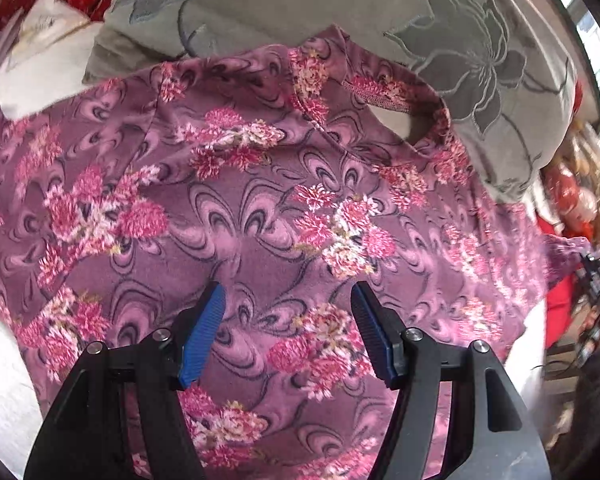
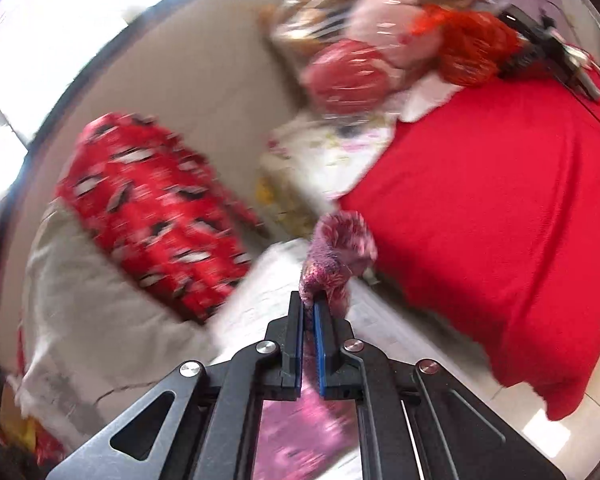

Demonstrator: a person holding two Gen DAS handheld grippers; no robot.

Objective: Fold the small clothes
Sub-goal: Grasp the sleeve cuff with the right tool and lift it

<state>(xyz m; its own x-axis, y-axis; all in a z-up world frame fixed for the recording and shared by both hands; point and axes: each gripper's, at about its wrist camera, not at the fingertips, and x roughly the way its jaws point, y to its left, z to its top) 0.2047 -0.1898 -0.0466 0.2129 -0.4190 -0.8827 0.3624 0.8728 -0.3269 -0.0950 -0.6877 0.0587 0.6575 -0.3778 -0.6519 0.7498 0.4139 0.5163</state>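
A small purple top with pink flowers (image 1: 260, 208) lies spread across the white surface, its neck opening at the upper right. My left gripper (image 1: 288, 300) hovers just above the middle of the cloth, jaws open, with nothing pinched between the blue pads (image 1: 204, 336). In the right wrist view my right gripper (image 2: 309, 300) is shut on a bunched edge of the same flowered top (image 2: 336, 256), which sticks up past the fingertips while more of it hangs blurred under the jaws. The right gripper itself shows dark at the right edge of the left wrist view (image 1: 596, 292).
A grey cushion with stitched flowers (image 1: 440, 40) lies behind the top. A red patterned cushion (image 2: 156, 216) and a white pillow (image 2: 92, 320) sit left of the right gripper. A red blanket (image 2: 500, 220) fills the right, with dolls and orange yarn (image 2: 468, 48) beyond.
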